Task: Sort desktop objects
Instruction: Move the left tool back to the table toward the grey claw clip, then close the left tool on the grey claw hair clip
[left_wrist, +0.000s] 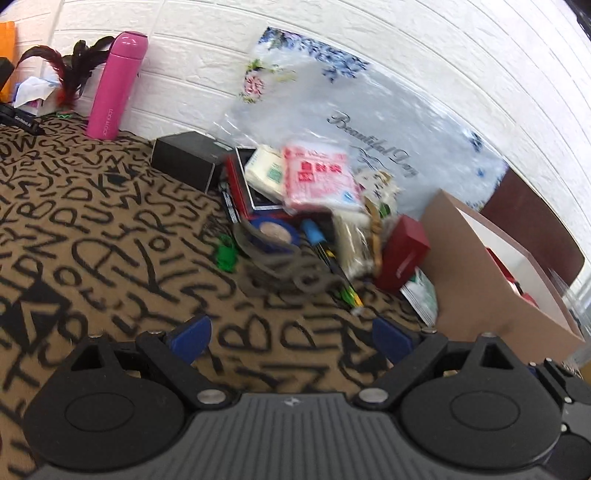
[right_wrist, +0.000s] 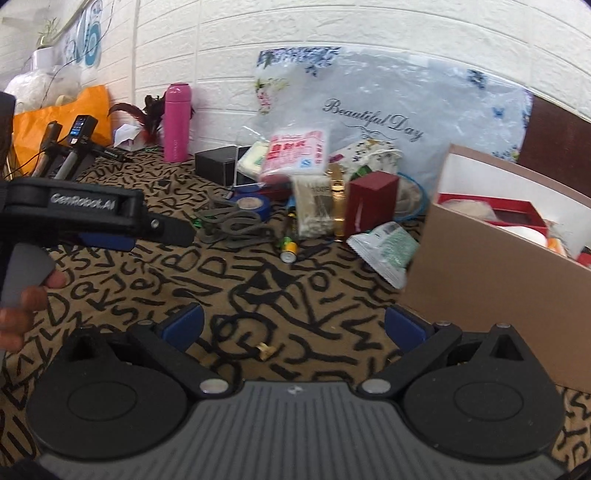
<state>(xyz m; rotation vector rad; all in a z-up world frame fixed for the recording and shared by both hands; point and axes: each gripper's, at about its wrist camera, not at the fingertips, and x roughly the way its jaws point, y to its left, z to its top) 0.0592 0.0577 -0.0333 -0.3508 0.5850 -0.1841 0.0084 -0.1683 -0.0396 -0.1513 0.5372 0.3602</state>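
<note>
A pile of desktop objects lies against the wall: a pink tissue pack (left_wrist: 317, 177) (right_wrist: 295, 151), a blue tape roll (left_wrist: 273, 232) (right_wrist: 253, 205), grey scissors (left_wrist: 288, 269) (right_wrist: 232, 225), a red box (left_wrist: 404, 253) (right_wrist: 371, 197), a black box (left_wrist: 186, 160) (right_wrist: 216, 166), a battery (right_wrist: 289, 251) and a green-white packet (right_wrist: 386, 249). A brown cardboard box (left_wrist: 476, 280) (right_wrist: 480, 277) stands at the right with items inside. My left gripper (left_wrist: 291, 338) is open and empty, short of the pile; it also shows from the side in the right wrist view (right_wrist: 147, 230). My right gripper (right_wrist: 293, 326) is open and empty.
A pink bottle (left_wrist: 116, 86) (right_wrist: 176, 123) stands at the wall beside red-black feathers (left_wrist: 70, 74). A plastic bag (left_wrist: 332, 99) (right_wrist: 388, 107) leans behind the pile. An orange bag (right_wrist: 62, 118) and black devices (right_wrist: 74, 147) lie at far left. The letter-patterned cloth (right_wrist: 258, 288) covers the table.
</note>
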